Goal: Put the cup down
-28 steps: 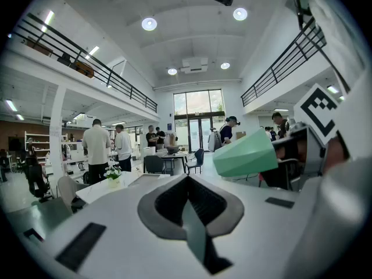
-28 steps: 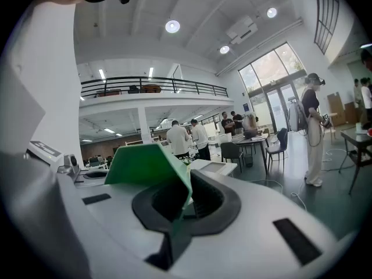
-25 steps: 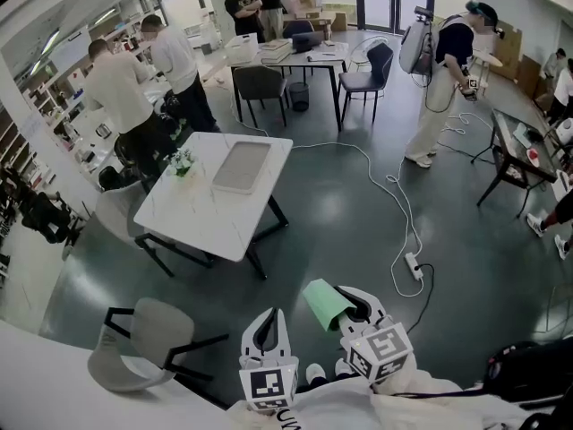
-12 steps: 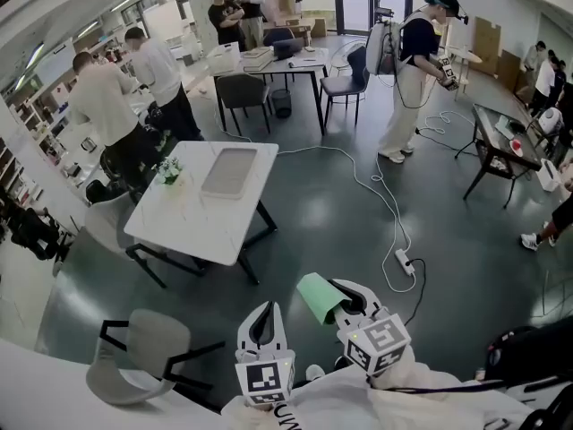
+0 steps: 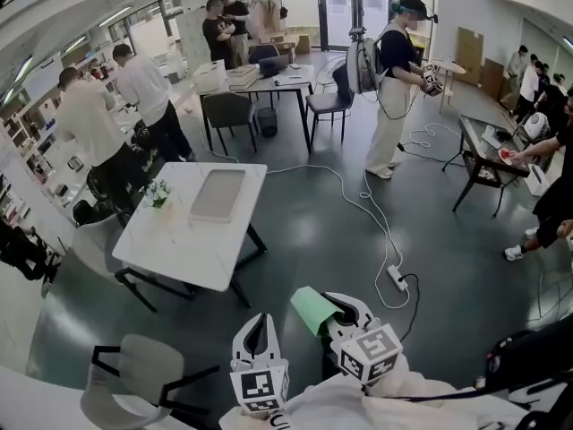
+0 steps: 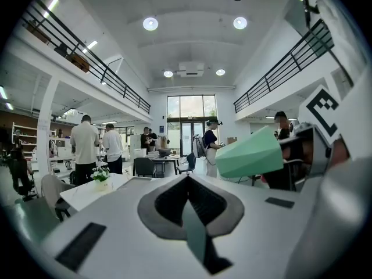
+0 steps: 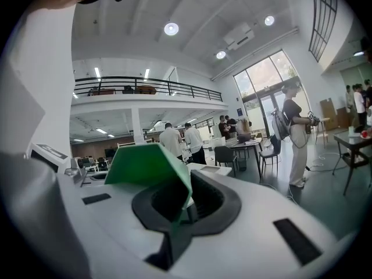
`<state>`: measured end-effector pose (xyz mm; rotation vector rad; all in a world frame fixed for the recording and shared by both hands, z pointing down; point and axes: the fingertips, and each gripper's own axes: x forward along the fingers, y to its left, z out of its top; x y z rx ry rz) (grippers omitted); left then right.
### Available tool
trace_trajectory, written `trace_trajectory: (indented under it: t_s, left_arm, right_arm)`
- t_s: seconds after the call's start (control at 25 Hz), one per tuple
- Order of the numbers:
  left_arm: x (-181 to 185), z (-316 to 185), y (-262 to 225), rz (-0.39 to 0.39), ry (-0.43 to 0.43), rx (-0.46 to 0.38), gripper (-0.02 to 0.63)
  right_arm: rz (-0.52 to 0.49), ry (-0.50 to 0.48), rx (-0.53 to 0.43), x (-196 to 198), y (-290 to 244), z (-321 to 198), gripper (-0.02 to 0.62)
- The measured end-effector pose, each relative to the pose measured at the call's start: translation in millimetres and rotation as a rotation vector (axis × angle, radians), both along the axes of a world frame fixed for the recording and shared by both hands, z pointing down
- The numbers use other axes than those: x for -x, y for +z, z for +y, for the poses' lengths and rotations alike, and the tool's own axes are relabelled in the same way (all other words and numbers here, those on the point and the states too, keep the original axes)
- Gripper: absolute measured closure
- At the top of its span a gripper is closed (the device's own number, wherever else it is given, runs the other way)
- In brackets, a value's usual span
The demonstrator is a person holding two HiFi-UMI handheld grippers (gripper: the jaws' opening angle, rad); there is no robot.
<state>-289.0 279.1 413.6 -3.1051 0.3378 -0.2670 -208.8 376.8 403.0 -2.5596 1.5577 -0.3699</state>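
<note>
Cup (image 5: 312,309) is the green one, and it's up in the air, pinched in the right gripper (image 5: 333,317) near the bottom of the head view, right in front of the person. It isn't upright at all. Its long axis lies pretty much level, sticking out from the jaws forward and to the left, roughly toward the white table (image 5: 192,245). Still well apart from that table though, with only dark floor under it.

In the left gripper view the cup (image 6: 250,154) shows up on the right side and tapers toward its free end, so the narrower end points away from the jaws. From the right gripper view the cup (image 7: 148,164) sits left of center, and the right gripper (image 7: 181,207) has its jaws nearly together, clamped on the cup's near edge and squashing it a bit flat.

Left gripper (image 5: 258,327) sits just beside the right one, to its left. In its own view the left gripper (image 6: 189,199) has its jaws closed against each other with nothing between them.

The table carries a grey tray (image 5: 218,194) and a small pot of flowers (image 5: 158,193). A grey chair (image 5: 121,392) stands at the lower left, and a white cable with a power strip (image 5: 397,279) runs across the floor.
</note>
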Motion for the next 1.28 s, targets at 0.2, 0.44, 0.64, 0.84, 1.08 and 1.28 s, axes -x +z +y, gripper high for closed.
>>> trace_trajectory:
  t_s: [0.2,0.44,0.64,0.84,1.08,1.28]
  left_arm:
    - [-51,-21,2,0.008,0.004,-0.016,0.597]
    - [-124,-69,1,-0.009,-0.018,-0.023,0.597]
    - [-189,-99,1,-0.031,-0.053,-0.011,0.595]
    - [-256,-131,3,-0.052,-0.110,0.010,0.597]
    - [-333,-158,1,-0.059,-0.150,-0.002,0.595]
    - [-365,-173,0,-0.066,-0.178,-0.005,0.595]
  right_arm:
    - [0.004,-0.010,-0.011,-48,5,-23,0.576]
    - [-0.022,-0.028,-0.003,-126,8,-71,0.576]
    - [-0.034,-0.079,0.015,-191,8,-108,0.575]
    - [-0.044,-0.136,0.020,-266,4,-146,0.575]
    - [-0.022,-0.211,0.017,-340,-3,-184,0.575]
    - [-0.032,-0.237,0.020,-374,1,-202,0.575]
